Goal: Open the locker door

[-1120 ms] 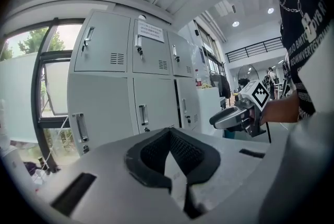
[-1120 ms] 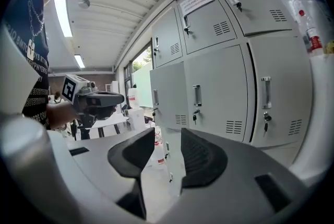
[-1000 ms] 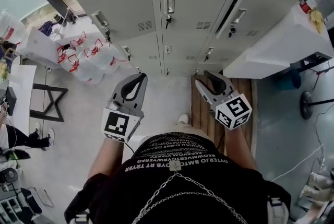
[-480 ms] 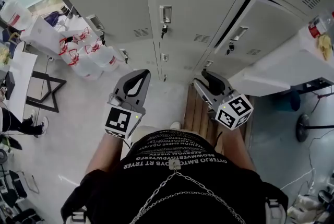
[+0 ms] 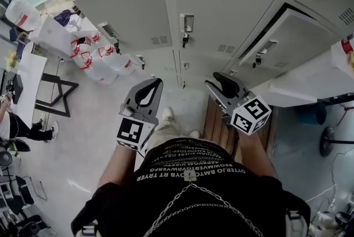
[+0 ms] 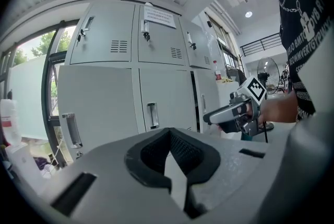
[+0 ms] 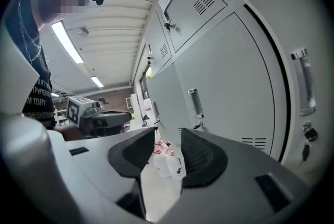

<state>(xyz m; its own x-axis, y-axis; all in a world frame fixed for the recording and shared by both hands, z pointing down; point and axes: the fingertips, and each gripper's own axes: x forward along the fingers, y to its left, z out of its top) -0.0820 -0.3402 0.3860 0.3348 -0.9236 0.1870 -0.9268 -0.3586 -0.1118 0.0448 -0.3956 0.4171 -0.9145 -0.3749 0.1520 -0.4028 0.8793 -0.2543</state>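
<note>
A bank of grey lockers (image 5: 221, 4) fills the top of the head view. The middle door with its handle (image 5: 187, 23) is closed; the doors to its left (image 5: 127, 12) and right (image 5: 287, 45) stand ajar. My left gripper (image 5: 156, 82) is held short of the lockers, its jaws shut with nothing between them. In the left gripper view it (image 6: 169, 131) points at a closed door's handle (image 6: 152, 115). My right gripper (image 5: 217, 79) is open and holds nothing, also short of the lockers. In the right gripper view it (image 7: 168, 134) faces along the locker fronts past a handle (image 7: 195, 103).
Several water jugs (image 5: 102, 59) with red straps stand on the floor at the left, by a black stand (image 5: 55, 95). A wooden slatted platform (image 5: 215, 125) lies under my right arm. A white table (image 5: 310, 84) juts in at the right. A person's legs (image 5: 22, 136) show at the left edge.
The view has shifted a little over the lockers, and a foot now shows between the grippers. Both grippers keep the same pose, and their jaws have not changed.
</note>
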